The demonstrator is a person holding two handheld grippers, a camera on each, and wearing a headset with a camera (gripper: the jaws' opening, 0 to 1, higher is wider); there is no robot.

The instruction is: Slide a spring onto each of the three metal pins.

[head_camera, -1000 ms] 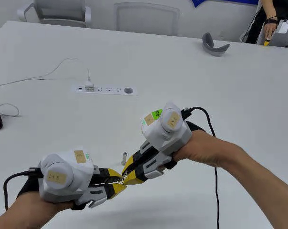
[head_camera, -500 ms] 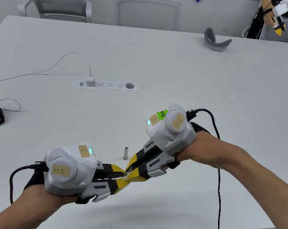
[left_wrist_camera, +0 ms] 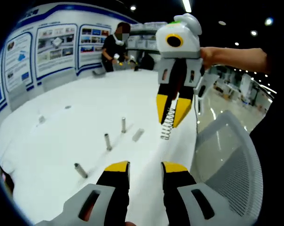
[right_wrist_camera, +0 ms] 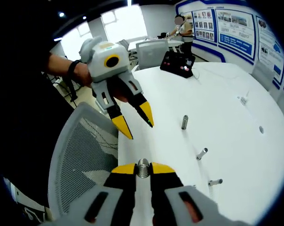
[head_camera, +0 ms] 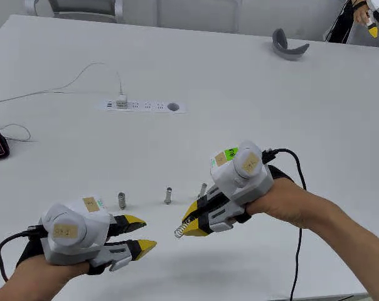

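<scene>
The spring (head_camera: 179, 231) sticks out from the tips of the right claw (head_camera: 188, 227), which is clamped on one end of it. It is held in the air just above the surface (head_camera: 240, 94), near the pins but touching none of them. Half a second ago both claws met at this spring. Now the left claw (head_camera: 147, 232) has let go and backed off, and its jaws stand apart with nothing between them. The handover looks finished, so the right claw alone has to carry the spring to a pin. Three pins stand in a row beyond the claws. The left pin (head_camera: 122, 200) seems to carry a fitted spring (head_camera: 122, 198) already, judging by its ribbed look. The middle pin (head_camera: 168, 195) and the right pin (head_camera: 202, 189) look bare, and the right pin is the closest to the held spring. By that reading about one third of the task is done. The next step is to line the spring's free end up over a bare pin's tip.
</scene>
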